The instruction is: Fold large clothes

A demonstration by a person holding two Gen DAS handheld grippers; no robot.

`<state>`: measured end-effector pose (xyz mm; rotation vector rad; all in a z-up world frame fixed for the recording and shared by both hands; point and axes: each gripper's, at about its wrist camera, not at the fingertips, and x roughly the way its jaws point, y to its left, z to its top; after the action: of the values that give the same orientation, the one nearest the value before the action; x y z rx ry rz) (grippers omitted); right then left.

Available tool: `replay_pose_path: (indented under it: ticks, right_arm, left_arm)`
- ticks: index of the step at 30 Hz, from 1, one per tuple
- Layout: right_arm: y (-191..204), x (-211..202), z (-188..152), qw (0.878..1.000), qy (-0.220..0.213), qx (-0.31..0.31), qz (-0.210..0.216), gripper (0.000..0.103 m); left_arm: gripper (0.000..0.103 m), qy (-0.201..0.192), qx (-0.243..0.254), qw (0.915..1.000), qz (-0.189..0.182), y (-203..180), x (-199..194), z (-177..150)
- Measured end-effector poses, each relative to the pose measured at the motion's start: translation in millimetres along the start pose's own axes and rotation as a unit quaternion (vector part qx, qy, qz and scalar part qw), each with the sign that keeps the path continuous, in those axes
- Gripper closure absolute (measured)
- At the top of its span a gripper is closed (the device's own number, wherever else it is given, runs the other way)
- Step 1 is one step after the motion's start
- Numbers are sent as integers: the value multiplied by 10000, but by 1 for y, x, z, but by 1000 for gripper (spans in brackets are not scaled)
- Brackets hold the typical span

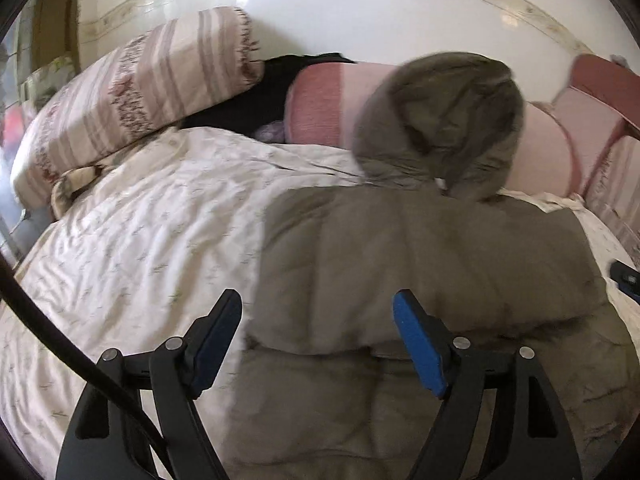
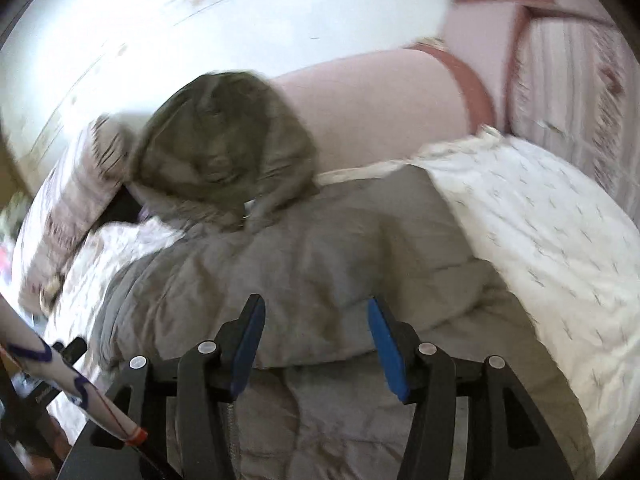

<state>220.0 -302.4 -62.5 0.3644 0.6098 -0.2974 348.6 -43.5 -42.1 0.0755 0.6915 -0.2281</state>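
Observation:
A grey-brown padded hooded jacket (image 1: 432, 264) lies on the white bedspread (image 1: 140, 240), its upper part folded over the lower part, hood (image 1: 444, 120) up against the pink bolster. My left gripper (image 1: 318, 304) is open and empty, just above the jacket's left edge. In the right wrist view the jacket (image 2: 320, 256) fills the middle, hood (image 2: 224, 140) at the far end. My right gripper (image 2: 316, 312) is open and empty over the folded edge. The right gripper's tip shows in the left wrist view (image 1: 626, 280) at the right edge.
A striped pillow (image 1: 132, 92) lies at the back left, a pink bolster (image 1: 340, 104) along the white wall, pink striped bedding (image 2: 568, 92) at the right. A black cloth (image 1: 256, 100) sits between pillow and bolster. A patterned sleeve (image 2: 60, 372) shows at lower left.

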Motion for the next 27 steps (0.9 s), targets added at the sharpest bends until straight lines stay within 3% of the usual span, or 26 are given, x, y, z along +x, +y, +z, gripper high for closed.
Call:
replay_pose_path:
  ticks: [3,7,11,13,17,24,27]
  right_arm:
    - [15,16,-5,9995,116,-284,-3,45]
    - [19,41,-13,9970,428,-527,-380,45]
    - [15,64,-21,9944,779,-558,-442,44]
    - [14,64,-23,9943,787,-563,-453,44]
    - [13,57,-22,9948,772,-515,-424,44]
    - [30,27,-16,9972,553,-493,-110,42]
    - [45,28,-21,9958,679,-603,84,41]
  left_arm:
    - [25,126,69,9999,16,-10,14,-2]
    - [24,534,-140,9984,-99,-10,36,-10]
    - [11,1002,-272,9946,-38,1,57,-20]
    - [11,1100,-372,9932,-117,6,61,-23]
    - [11,1005,-209,9947,-77,3,51,-24]
    - [11,159,90,9996,-217,-13,4,-9]
    - [11,131,167,9993,-312,-20,1,-9]
